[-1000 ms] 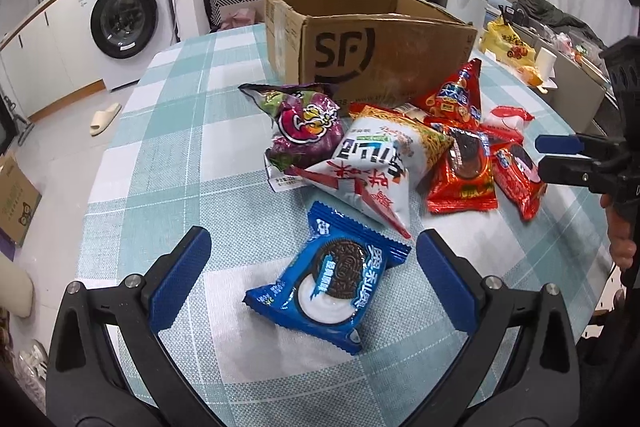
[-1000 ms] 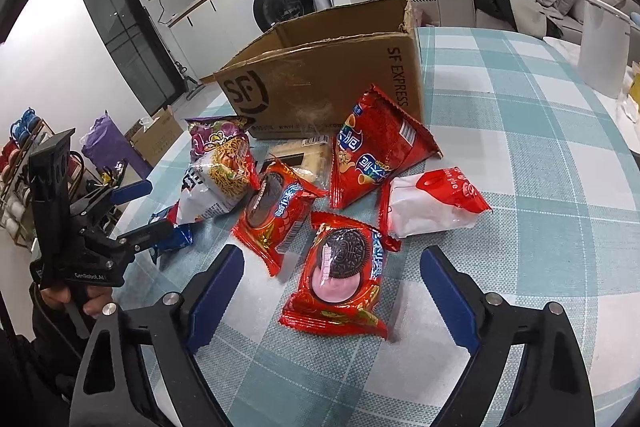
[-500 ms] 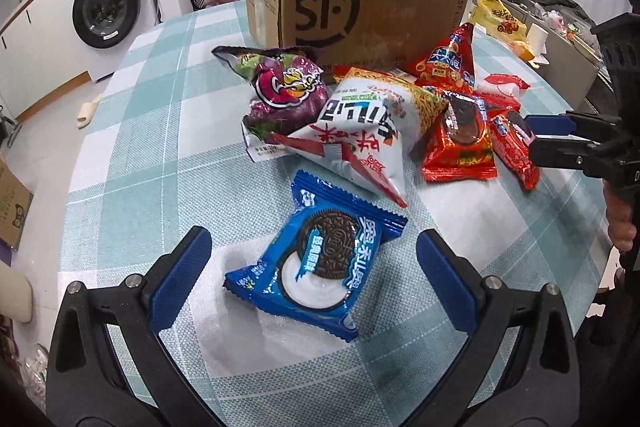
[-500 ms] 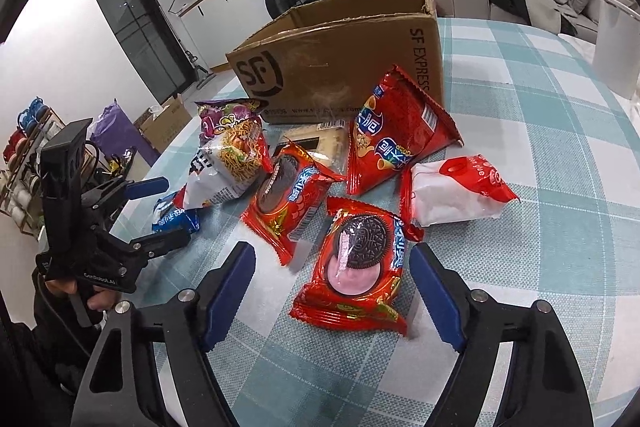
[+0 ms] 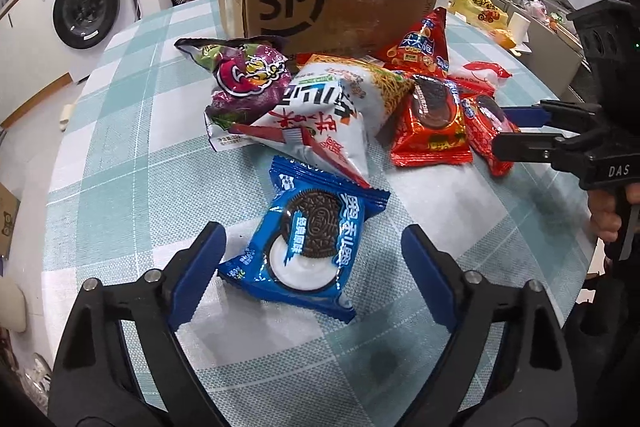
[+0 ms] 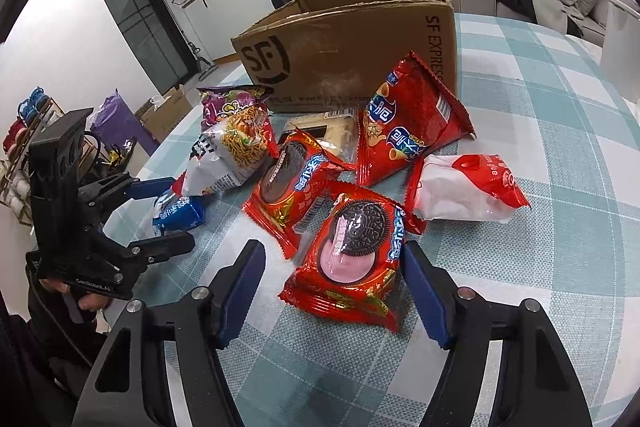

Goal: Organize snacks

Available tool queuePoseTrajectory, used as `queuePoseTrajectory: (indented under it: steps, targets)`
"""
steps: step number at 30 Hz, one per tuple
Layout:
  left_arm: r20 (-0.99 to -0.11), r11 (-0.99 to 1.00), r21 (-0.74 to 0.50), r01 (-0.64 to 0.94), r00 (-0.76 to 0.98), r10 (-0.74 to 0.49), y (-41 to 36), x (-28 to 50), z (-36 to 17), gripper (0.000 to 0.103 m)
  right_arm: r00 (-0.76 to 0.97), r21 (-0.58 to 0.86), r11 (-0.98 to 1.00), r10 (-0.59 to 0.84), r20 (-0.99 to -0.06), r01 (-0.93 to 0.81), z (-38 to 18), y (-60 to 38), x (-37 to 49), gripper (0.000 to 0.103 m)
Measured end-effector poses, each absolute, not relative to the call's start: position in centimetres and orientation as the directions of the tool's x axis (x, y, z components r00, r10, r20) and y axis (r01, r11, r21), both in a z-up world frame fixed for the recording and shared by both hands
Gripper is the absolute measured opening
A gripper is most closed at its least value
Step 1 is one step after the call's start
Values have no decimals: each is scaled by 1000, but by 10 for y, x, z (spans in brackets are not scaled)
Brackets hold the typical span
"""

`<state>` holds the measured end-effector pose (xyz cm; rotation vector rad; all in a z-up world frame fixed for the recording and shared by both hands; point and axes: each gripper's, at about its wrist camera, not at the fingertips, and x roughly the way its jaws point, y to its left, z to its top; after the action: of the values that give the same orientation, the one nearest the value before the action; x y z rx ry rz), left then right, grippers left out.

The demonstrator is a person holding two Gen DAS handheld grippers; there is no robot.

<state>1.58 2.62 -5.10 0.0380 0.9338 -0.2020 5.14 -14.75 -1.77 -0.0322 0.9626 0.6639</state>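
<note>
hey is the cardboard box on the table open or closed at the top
Open. The cardboard box has no flaps over its top; its inner back wall shows.

Snack packets (image 5: 320, 115) lie heaped before the open cardboard box (image 5: 332, 11).

left tool (image 5: 312, 267) closing, not gripping | straddles blue Oreo pack (image 5: 306, 241)

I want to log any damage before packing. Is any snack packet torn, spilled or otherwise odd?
No packet looks torn or spilled. The snacks just lie in a loose heap in front of the cardboard box: the noodle-snack bag leans over the purple chip bag. The blue Oreo pack lies apart, intact.
</note>
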Motion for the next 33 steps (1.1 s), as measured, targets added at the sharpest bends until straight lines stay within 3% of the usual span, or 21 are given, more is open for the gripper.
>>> queuePoseTrajectory:
  steps: [7,18,21,25,33]
  targets:
    - [-807,985,-39,167,576,-129,28,19,-54,73,411,227,830,466,-784,-509,-23,-146,56,66]
    - [-790,980,-51,193,592,-158,24,16,-52,46,435,171,842,426,-793,-512,-24,-139,54,59]
    - [-788,977,-63,202,591,-173,23,15,-52,44,441,159,842,420,-793,-516,-24,-138,51,57]
    - [-785,975,-72,211,591,-186,21,15,-51,43,448,150,841,418,-790,-520,-24,-139,50,46]
    - [-769,967,-97,234,600,-222,19,12,-48,42,425,211,826,467,-775,-522,-22,-150,51,44]
